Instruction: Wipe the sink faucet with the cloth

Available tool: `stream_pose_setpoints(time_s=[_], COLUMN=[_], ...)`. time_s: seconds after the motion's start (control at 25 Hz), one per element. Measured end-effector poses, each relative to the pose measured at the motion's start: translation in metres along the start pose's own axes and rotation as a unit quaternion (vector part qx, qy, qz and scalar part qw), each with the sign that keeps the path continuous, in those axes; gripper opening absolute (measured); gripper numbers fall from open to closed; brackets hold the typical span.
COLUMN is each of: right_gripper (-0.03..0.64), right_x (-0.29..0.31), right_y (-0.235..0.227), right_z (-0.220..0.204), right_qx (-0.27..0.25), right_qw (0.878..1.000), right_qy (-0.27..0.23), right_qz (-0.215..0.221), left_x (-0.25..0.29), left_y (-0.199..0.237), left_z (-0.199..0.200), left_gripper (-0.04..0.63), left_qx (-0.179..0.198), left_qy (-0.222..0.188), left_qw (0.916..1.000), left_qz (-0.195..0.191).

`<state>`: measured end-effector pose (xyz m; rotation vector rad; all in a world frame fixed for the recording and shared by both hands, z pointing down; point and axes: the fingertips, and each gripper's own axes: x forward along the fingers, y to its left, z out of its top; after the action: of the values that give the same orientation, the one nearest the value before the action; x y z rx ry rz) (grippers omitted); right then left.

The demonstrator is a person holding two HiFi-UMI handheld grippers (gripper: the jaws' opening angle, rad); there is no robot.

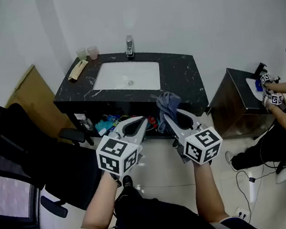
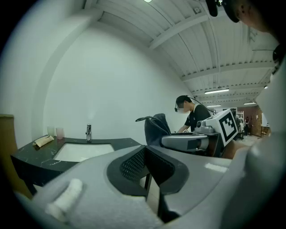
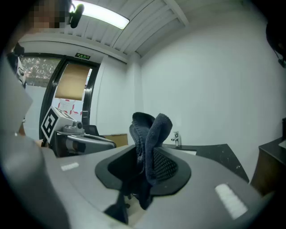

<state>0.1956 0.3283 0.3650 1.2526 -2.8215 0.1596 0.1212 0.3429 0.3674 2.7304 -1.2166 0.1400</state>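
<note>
A chrome faucet (image 1: pixel 129 45) stands at the back of a white sink (image 1: pixel 127 76) set in a black marble counter (image 1: pixel 181 79). My right gripper (image 1: pixel 169 114) is shut on a dark blue-grey cloth (image 1: pixel 167 104), which bunches up above its jaws; the cloth (image 3: pixel 149 138) fills the right gripper view, with the faucet (image 3: pixel 177 139) small behind it. My left gripper (image 1: pixel 140 122) is shut with nothing in it. Both grippers hang level in front of the counter, well short of the faucet. In the left gripper view the faucet (image 2: pixel 89 133) is far off at the left and the cloth (image 2: pixel 155 129) at the centre.
Two cups (image 1: pixel 87 53) and a tan object (image 1: pixel 78 70) sit at the counter's back left corner. Bottles and clutter (image 1: pixel 104 124) fill the shelf under the counter. A black office chair (image 1: pixel 19 156) is at my left. A person (image 1: pixel 282 116) sits beside a dark cabinet (image 1: pixel 239 100) at the right.
</note>
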Motion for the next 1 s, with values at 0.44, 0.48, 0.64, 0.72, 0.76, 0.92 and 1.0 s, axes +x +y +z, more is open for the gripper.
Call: stream_pose_setpoints(time_s=[0.44,0.48,0.64,0.72,0.76,0.92,1.0], right_gripper=[0.112,0.112,0.112,0.112,0.112,0.111,0.111], right_x=[0.087,0.095,0.128,0.144,0.153,0.188,0.203], right_y=[-0.025,-0.029,-0.039,-0.044,-0.046,-0.049,-0.048], right_z=[0.000,0.001,0.001,-0.002,-0.004,-0.007,-0.010], right_qx=[-0.003,-0.002,0.004,0.009,0.011,0.017,0.014], right_qw=[1.000,0.999,0.998,0.998,0.997,0.996,0.996], right_qy=[0.022,0.023,0.030,0.037,0.040,0.047,0.054], right_qz=[-0.022,-0.027,-0.048,-0.058,-0.062,-0.072,-0.071], left_x=[0.035,0.038,0.049,0.054,0.055,0.059,0.061], left_y=[0.096,0.106,0.143,0.162,0.173,0.211,0.227], left_z=[-0.003,-0.004,-0.005,-0.005,-0.005,-0.005,-0.006], left_gripper=[0.002,0.002,0.000,0.000,0.002,0.001,0.000], left_qx=[-0.025,-0.029,-0.031,-0.028,-0.028,-0.030,-0.033], left_qy=[0.001,0.003,0.014,0.018,0.019,0.026,0.027], left_qw=[0.9996,0.9994,0.9990,0.9989,0.9989,0.9988,0.9987], left_qz=[-0.016,-0.018,-0.030,-0.033,-0.032,-0.029,-0.027])
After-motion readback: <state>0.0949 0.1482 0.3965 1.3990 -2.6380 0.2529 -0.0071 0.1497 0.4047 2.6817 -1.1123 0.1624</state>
